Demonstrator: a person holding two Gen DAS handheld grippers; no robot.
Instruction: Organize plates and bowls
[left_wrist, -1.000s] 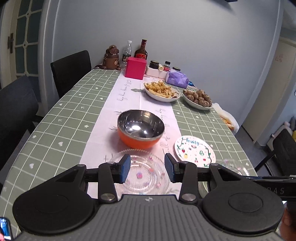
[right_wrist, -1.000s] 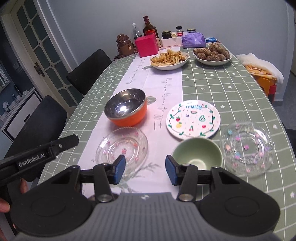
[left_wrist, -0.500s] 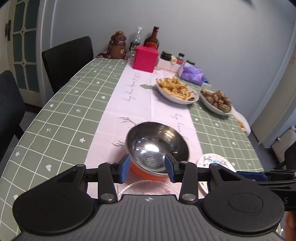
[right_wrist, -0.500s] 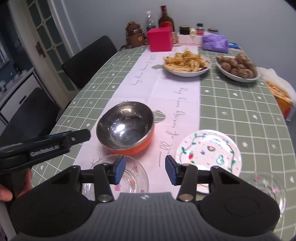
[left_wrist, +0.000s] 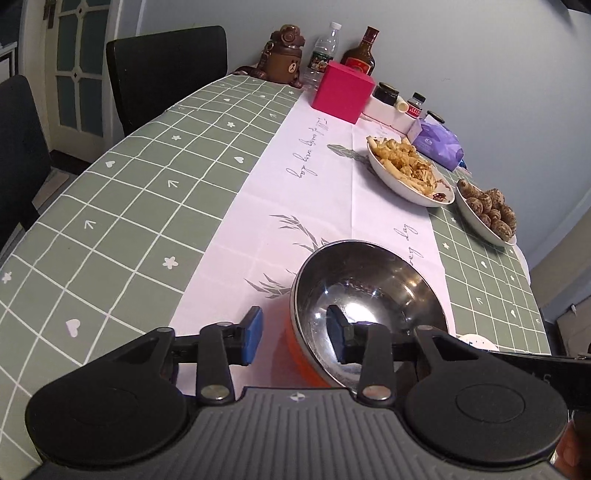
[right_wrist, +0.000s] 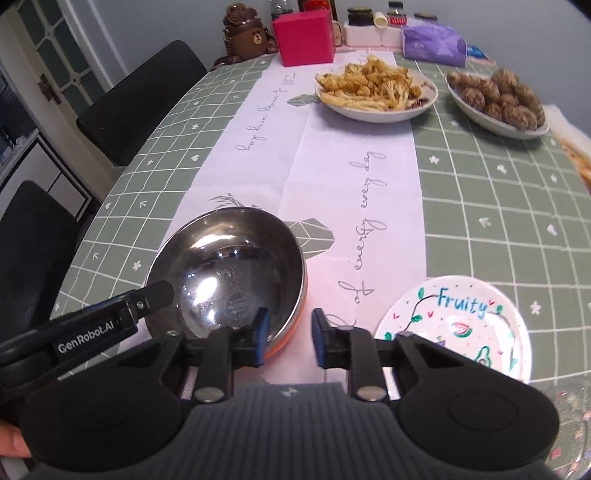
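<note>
An orange bowl with a steel inside (left_wrist: 369, 295) (right_wrist: 229, 273) stands on the white runner. My left gripper (left_wrist: 295, 332) straddles its left rim, one finger inside and one outside. Its jaws are closing and a gap still shows beside the wall. My right gripper (right_wrist: 290, 336) straddles the right rim the same way, jaws closing, with a strip of runner visible between the outer pad and the wall. In the right wrist view the left gripper's finger (right_wrist: 159, 295) lies over the far rim. A white "Fruity" plate (right_wrist: 458, 328) sits to the right of the bowl.
Past the bowl stand a dish of fried cauliflower (right_wrist: 373, 92) and a dish of brown round food (right_wrist: 498, 99). A pink box (left_wrist: 341, 92), bottles and jars line the far end. A clear glass plate (right_wrist: 576, 424) lies at the lower right. Black chairs (left_wrist: 166, 70) stand along the left side.
Both grippers moved forward and down onto the orange bowl and their jaws narrowed around its rim. The near glass plate and the green bowl have dropped out of view.
</note>
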